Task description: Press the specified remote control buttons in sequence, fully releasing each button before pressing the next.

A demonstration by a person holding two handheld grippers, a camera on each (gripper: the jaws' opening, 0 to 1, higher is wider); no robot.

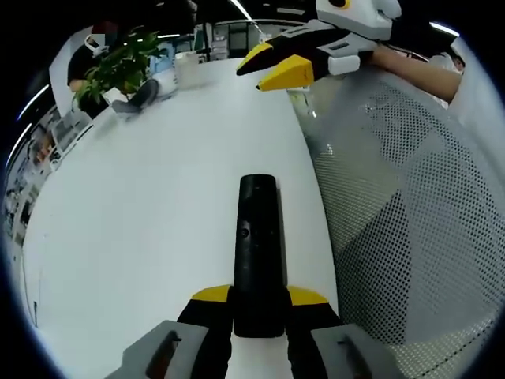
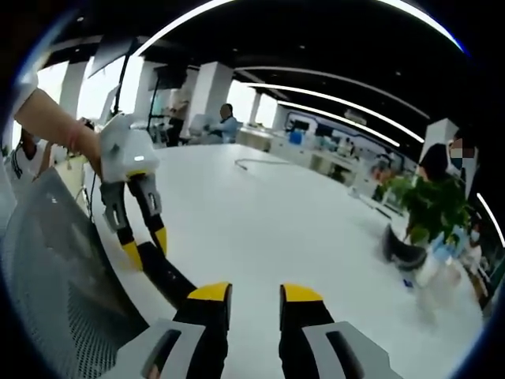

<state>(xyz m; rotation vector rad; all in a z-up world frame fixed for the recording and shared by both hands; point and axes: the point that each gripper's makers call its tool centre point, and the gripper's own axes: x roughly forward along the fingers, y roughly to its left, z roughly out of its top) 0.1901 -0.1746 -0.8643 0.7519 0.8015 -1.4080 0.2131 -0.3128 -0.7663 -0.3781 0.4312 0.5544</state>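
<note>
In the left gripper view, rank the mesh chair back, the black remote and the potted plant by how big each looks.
1. Mesh chair back, by far the largest.
2. Black remote, held between the left gripper jaws.
3. Potted plant, smallest as seen, though it stands far off, so its true size is unsure.

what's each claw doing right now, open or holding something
Left claw: shut on the black remote control, which lies on the white table.
Right claw: open, holding nothing, raised above the table.

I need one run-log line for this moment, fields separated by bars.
left tool: shut on remote control | right tool: open, holding nothing, above white table | button press: none now
</note>
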